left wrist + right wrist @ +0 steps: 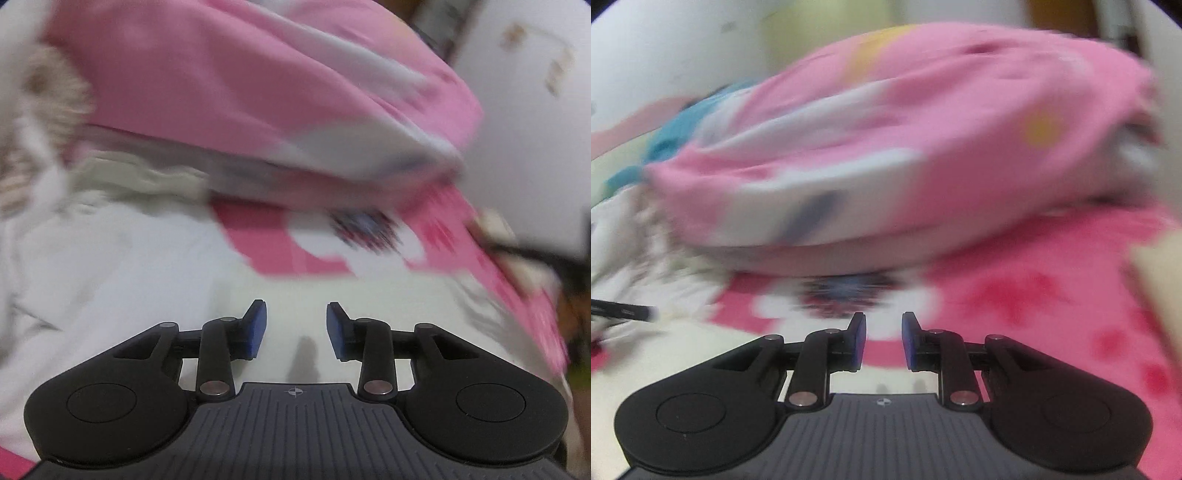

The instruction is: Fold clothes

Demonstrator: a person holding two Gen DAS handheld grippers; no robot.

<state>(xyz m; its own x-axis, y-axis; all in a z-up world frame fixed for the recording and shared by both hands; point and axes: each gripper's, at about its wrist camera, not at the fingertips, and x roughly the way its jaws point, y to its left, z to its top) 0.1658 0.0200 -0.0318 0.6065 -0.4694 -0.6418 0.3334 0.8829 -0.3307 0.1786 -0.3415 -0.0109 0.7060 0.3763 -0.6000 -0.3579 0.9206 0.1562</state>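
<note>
A pink garment with white, yellow and dark patches [258,92] lies bunched ahead of both grippers, blurred by motion; it also fills the upper half of the right wrist view [923,122]. It rests on a bed cover printed in hot pink and white [303,251] [1034,288]. My left gripper [296,328] is open and empty, low over the white part of the cover, short of the garment. My right gripper [884,339] is open and empty, just short of the garment's front edge.
A blue cloth [676,133] lies behind the pink garment at the left. A beige striped fabric [40,122] sits at far left. A black rod-like object [624,310] lies at the left edge. A white wall [535,129] stands to the right.
</note>
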